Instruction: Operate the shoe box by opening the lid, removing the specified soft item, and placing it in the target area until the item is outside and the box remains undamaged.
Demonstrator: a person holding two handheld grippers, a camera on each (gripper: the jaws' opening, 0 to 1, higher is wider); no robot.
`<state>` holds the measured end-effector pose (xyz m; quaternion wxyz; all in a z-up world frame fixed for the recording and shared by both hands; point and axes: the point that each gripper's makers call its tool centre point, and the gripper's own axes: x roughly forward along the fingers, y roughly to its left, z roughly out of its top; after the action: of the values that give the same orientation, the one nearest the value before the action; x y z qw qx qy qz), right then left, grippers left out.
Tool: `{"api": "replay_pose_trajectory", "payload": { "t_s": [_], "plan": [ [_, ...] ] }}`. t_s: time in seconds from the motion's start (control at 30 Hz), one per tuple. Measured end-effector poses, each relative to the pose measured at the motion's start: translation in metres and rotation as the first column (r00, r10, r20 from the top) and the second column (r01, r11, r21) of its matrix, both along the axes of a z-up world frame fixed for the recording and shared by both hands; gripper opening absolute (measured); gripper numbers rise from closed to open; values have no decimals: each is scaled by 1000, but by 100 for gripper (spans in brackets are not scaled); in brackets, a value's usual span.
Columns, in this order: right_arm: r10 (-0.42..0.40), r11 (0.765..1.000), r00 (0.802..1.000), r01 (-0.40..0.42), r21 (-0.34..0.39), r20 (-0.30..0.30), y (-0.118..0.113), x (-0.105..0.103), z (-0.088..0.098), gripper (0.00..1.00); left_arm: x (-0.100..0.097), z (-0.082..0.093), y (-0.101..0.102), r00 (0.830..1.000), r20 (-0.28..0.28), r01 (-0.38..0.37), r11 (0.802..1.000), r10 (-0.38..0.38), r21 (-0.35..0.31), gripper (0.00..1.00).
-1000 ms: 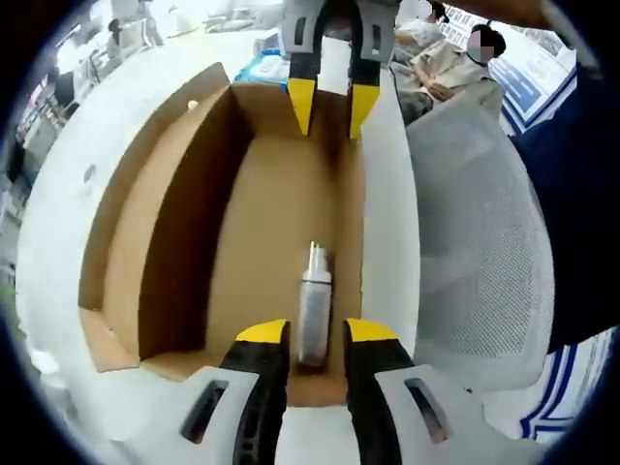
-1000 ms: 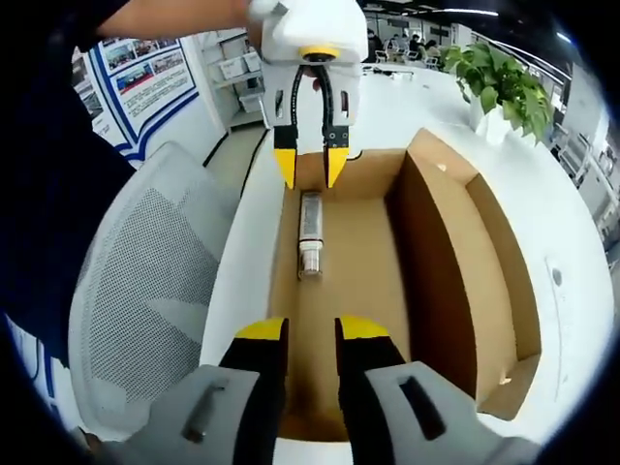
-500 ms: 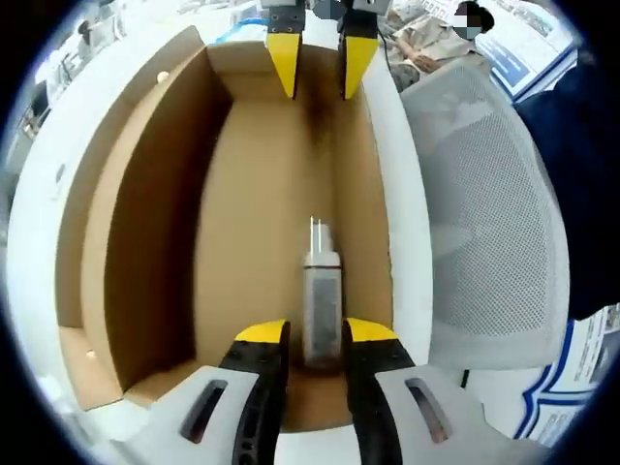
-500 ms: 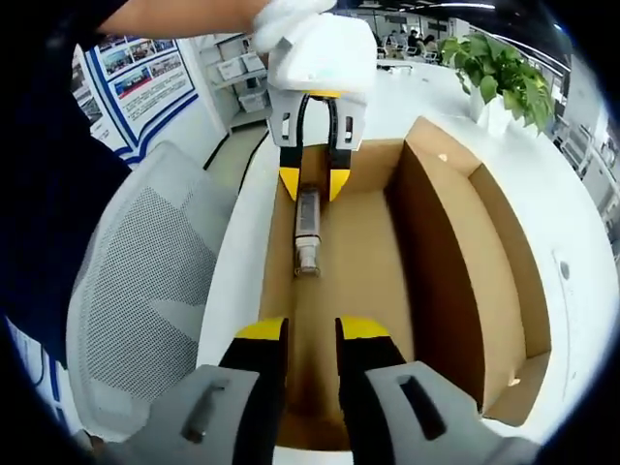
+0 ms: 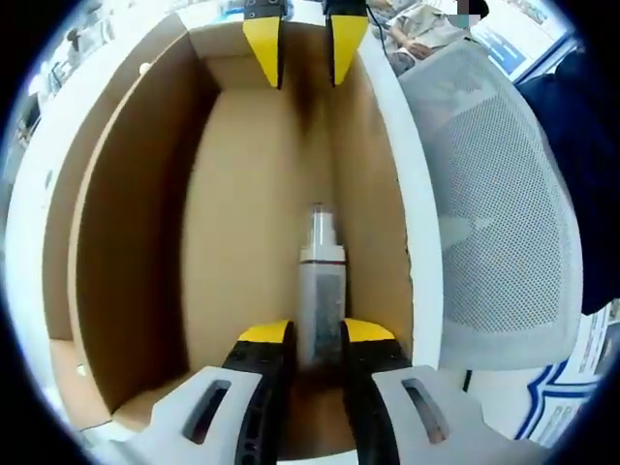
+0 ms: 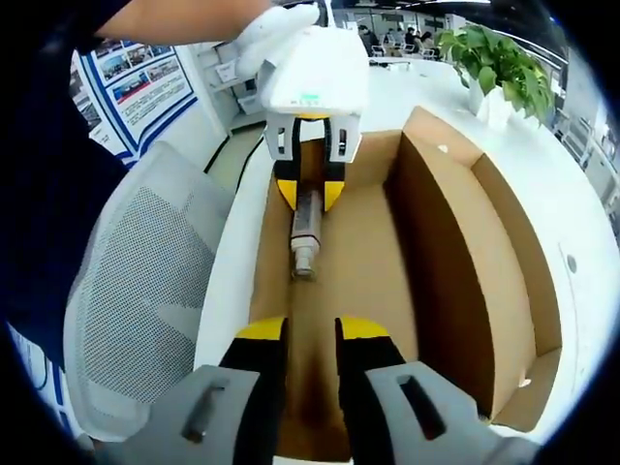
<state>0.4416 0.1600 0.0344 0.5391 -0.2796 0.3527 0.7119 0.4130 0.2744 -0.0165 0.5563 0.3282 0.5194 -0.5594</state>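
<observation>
An open brown cardboard box point(image 5: 136, 242) point(image 6: 455, 242) lies on a white table. A pale grey tube point(image 5: 320, 281) point(image 6: 304, 228) with a white nozzle lies on the box floor beside one long wall. My left gripper point(image 5: 318, 334) point(image 6: 310, 197) reaches down into the box, and its yellow-tipped jaws press both sides of the tube's rear end. My right gripper point(image 6: 312, 329) point(image 5: 303, 44) hovers at the opposite end of the box. Its jaws are a narrow gap apart and hold nothing. The tube's nozzle points toward it.
A grey mesh chair point(image 5: 494, 194) point(image 6: 145, 281) stands close along the box's tube side. The white table point(image 6: 581, 223) runs past the far box wall, with a potted plant point(image 6: 489, 63) on it. A gloved hand point(image 6: 281, 24) holds the left gripper.
My left gripper has gone down into the box and over the tube's rear end, and its jaws have drawn in against it. The right gripper has stayed at its end.
</observation>
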Motion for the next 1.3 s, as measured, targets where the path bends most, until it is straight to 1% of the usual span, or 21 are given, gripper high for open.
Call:
{"api": "replay_pose_trajectory", "payload": {
  "t_s": [0.17, 0.33, 0.43, 0.5, 0.6, 0.7, 0.8, 0.9, 1.13, 1.3],
  "plan": [
    [-1, 1000, 1000, 1, 2, -4, 1, 1, 0, 17, 3, 1, -7, 999, 18, -39, 999, 39, -23, 15],
    [-7, 1000, 1000, 7, 4, -7, 1, 3, 0, 17, 7, 4, -8, 997, 5, -82, 996, 82, -37, 14],
    [-5, 1000, 1000, 5, 3, -7, 0, 3, 0, 17, 7, 7, -10, 996, 1, -91, 994, 91, -55, 16],
    [-10, 1000, 1000, 10, 6, -10, 0, 4, 1, 16, 5, 10, -10, 996, 1, -87, 995, 87, -58, 17],
    [-13, 1000, 1000, 13, 11, -12, 1, 4, 1, 16, 6, 10, -14, 997, 27, -66, 996, 68, -61, 20],
    [-14, 1000, 1000, 14, 15, -12, 2, 3, 0, 16, 5, 9, -16, 998, 30, -54, 997, 55, -54, 19],
    [-11, 1000, 1000, 12, 12, -15, 2, 0, -3, 16, 4, 7, -18, 999, 34, -36, 998, 38, -46, 19],
    [-14, 1000, 1000, 15, 15, -20, 2, 0, -4, 16, 1, 2, -18, 1000, 23, -20, 999, 21, -36, 17],
    [-23, 1000, 999, 23, 14, -26, -1, 0, -7, 16, -2, -7, -18, 1000, 23, 2, 1000, -1, -12, 18],
    [-27, 999, 999, 28, 16, -28, -1, 2, -8, 16, -1, -12, -19, 1000, 22, -11, 1000, 11, -4, 18]
  ]
}}
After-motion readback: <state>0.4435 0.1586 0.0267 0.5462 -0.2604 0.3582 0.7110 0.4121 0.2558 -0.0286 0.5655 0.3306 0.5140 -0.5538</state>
